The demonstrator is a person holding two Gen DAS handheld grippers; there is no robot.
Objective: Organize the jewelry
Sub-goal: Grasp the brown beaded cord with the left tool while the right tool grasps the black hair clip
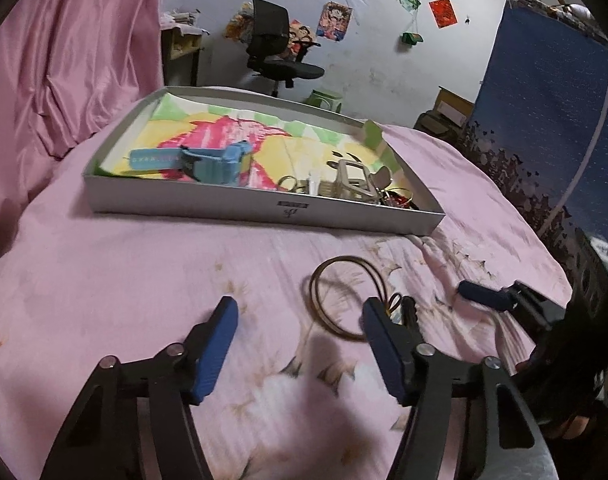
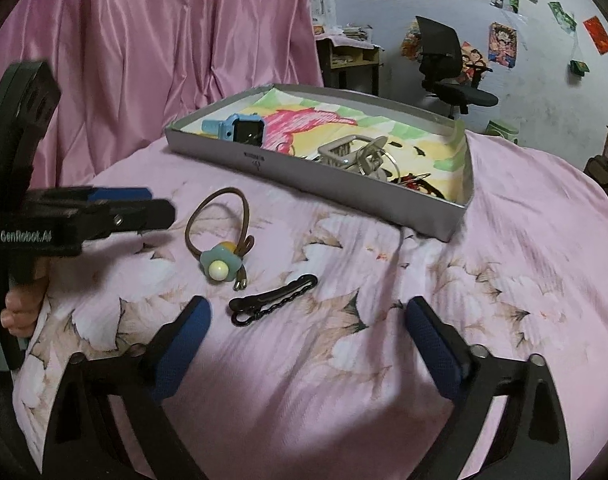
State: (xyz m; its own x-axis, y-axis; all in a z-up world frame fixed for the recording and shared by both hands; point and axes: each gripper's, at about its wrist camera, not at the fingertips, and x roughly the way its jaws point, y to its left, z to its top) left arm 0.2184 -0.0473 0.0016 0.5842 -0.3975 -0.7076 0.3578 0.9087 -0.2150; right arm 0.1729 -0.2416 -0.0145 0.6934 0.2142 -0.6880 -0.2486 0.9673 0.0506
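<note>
The bed, under a pink floral sheet, fills the lower half of both views and carries all the work items. The grey tray sits in the upper centre of the right wrist view. It is lined with a bright printed cloth and already holds a blue watch, a pale claw clip and some small metal pieces at its right end, too small to identify.

Judged step: collection is partly done. Two items lie outside the tray.

- The brown hair tie, with a flower charm, lies at centre left of the right wrist view, apart from the tray.
- The black hair clip lies just below and right of the hair tie, not touching it.

The right gripper hovers at the bottom of its view, jaws released and spread wide, holding nothing. The black hair clip sits just ahead of the gap, toward the left jaw. The left gripper is likewise released and empty, with the hair tie loop just ahead of its right jaw.

Next move, as judged: lower one gripper over the nearer item, close on it, and carry it over the tray wall.

Obstructions: the two grippers stand close together over the same items, so they may collide. The soft, wrinkled sheet may be pinched along with the thin clip. The office chair and pink curtain in the upper frame are well clear.
</note>
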